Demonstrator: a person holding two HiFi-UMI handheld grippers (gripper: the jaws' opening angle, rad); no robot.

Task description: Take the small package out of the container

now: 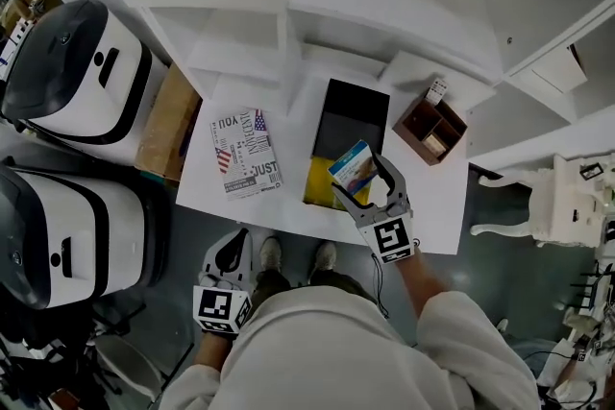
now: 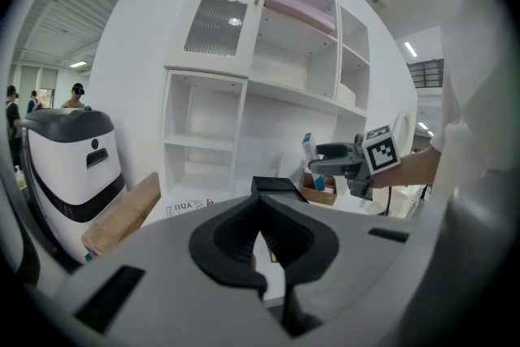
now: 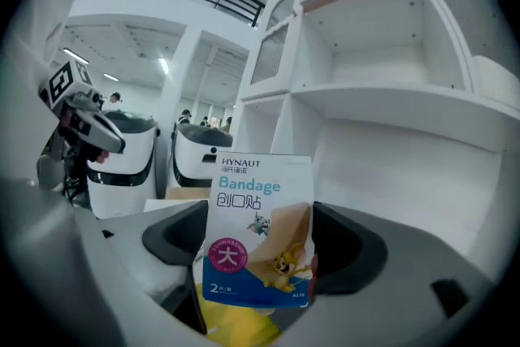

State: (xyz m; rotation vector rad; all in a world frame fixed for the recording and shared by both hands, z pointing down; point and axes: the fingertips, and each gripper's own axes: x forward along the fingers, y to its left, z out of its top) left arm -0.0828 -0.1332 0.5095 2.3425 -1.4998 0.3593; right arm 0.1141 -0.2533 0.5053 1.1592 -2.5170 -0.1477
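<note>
1. Head view: overhead, steeply down onto the white rectangular tabletop point(image 1: 293, 168).
2. Left gripper view: low, off its edge, facing the tall white open-shelf cabinet point(image 2: 268, 93).
3. Right gripper view: close behind the blue-and-white bandage packet point(image 3: 258, 232), facing that same cabinet.

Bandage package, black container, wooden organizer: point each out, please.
bandage package point(image 3: 258, 232), right gripper view, middle of its printed front.
black container point(image 1: 352, 115), head view, bare dark upper part.
wooden organizer point(image 1: 416, 122), head view, bare left compartment.
</note>
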